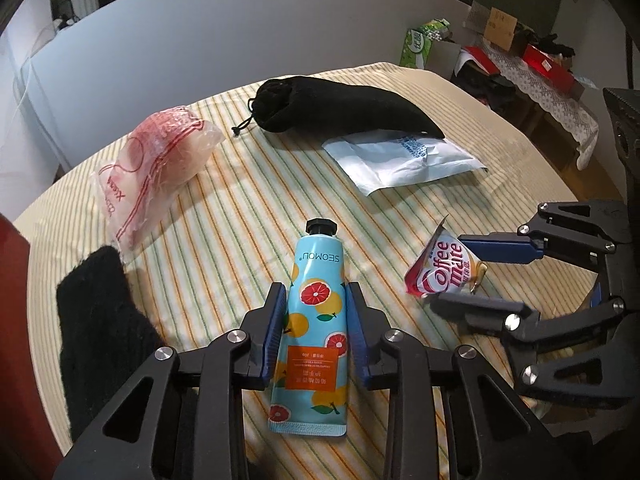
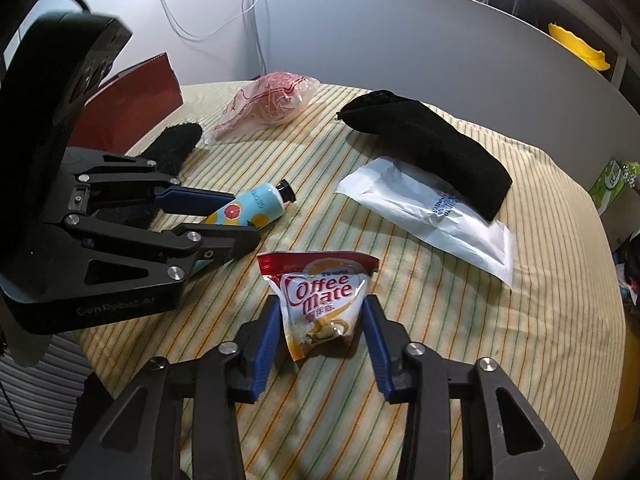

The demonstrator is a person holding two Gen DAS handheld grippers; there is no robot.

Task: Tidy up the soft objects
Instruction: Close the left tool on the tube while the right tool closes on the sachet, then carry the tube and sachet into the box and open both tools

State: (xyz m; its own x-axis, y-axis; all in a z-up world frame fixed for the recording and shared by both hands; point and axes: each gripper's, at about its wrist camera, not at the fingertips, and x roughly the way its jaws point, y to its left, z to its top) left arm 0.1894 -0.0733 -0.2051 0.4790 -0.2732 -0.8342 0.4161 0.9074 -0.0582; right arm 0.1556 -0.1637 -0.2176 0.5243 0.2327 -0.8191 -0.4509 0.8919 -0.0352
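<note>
On the striped cloth of the bench (image 1: 224,216), the left gripper (image 1: 316,304) was clamped on the SEOMOU hand-cream tube (image 1: 316,320), its blue pads (image 1: 276,320) pressing the tube's flanks at mid-body while the tube lay flat, cap pointing away. The hold sat on the broad middle, judged the firmest place on a squeezable body. The right gripper (image 2: 320,316) straddled the Coffee Mate sachet (image 2: 324,300), pads at its lower tapered edges; firm contact could not be confirmed, and it is recorded as released. Both items lay near the front of the bench, just beside each other. Well behind lay a black drawstring pouch (image 1: 344,108) overlapping a white padded mailer (image 1: 404,160), and a red-printed plastic bag (image 1: 156,160)
</note>
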